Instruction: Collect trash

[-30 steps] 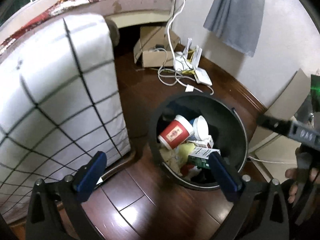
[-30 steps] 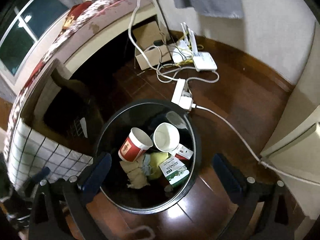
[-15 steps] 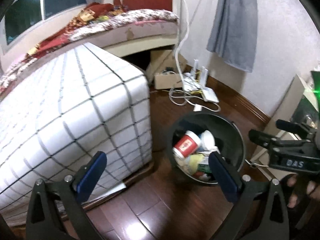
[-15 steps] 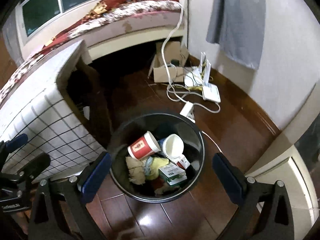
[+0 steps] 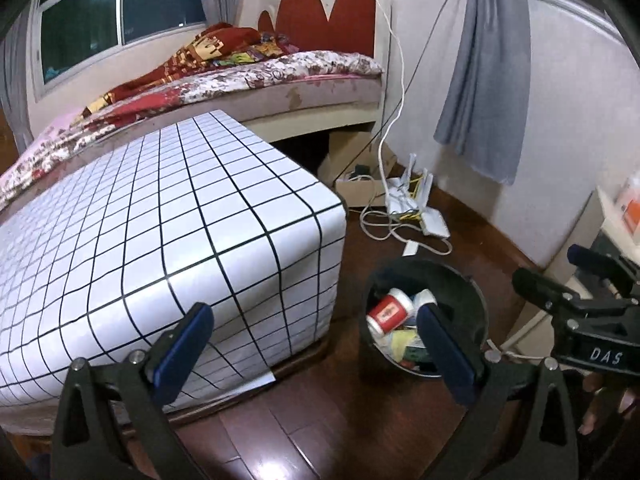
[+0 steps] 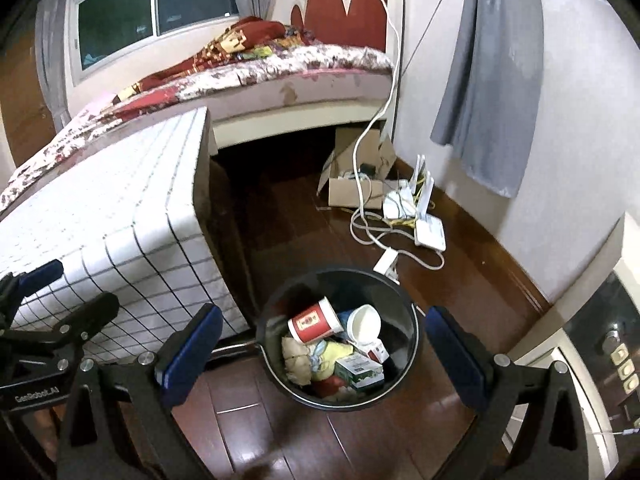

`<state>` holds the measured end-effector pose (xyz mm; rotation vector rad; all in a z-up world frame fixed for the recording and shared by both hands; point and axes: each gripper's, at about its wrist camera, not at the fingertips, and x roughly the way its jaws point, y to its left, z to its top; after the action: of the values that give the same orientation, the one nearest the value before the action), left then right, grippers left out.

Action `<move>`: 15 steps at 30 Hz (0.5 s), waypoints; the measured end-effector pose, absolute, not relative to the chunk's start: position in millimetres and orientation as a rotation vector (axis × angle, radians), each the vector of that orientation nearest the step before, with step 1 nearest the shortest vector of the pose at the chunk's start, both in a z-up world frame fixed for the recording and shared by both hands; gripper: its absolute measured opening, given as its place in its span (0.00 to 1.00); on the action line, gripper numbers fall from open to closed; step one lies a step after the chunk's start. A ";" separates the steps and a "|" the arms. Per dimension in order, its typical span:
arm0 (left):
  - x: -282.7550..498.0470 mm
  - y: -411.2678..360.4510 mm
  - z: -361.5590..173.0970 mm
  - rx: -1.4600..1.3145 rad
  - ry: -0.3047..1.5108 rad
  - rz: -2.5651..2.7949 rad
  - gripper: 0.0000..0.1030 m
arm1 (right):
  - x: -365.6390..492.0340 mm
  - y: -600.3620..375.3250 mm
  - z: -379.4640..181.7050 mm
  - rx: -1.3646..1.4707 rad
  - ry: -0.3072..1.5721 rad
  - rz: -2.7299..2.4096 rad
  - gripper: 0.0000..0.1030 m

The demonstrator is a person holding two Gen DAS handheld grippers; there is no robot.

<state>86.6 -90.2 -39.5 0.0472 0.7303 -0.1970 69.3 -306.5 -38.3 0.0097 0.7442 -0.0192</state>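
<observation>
Both tongs, left [image 5: 312, 354] and right [image 6: 324, 354], are held wide, empty; the bin [image 6: 404, 304] (filled) lies ahead; more trash must be sought.

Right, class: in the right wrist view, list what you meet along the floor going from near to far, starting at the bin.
Black trash bin → white power strip → white router → cardboard box → bed.
</observation>
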 end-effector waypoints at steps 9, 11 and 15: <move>60.7 -67.9 -11.3 0.009 0.699 -0.154 0.99 | 41.7 -285.9 1.8 -0.011 0.690 -0.046 0.99; 55.6 -63.7 -6.5 -0.004 0.690 -0.147 0.99 | 36.0 -283.3 7.4 -0.006 0.676 -0.036 0.99; 45.0 -60.9 2.6 -0.018 0.680 -0.150 0.99 | 25.9 -275.8 17.8 -0.010 0.659 -0.023 0.99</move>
<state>45.0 -60.9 2.6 -0.0181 0.6797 -0.1499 25.9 -275.8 17.8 -0.0101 0.6594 -0.0228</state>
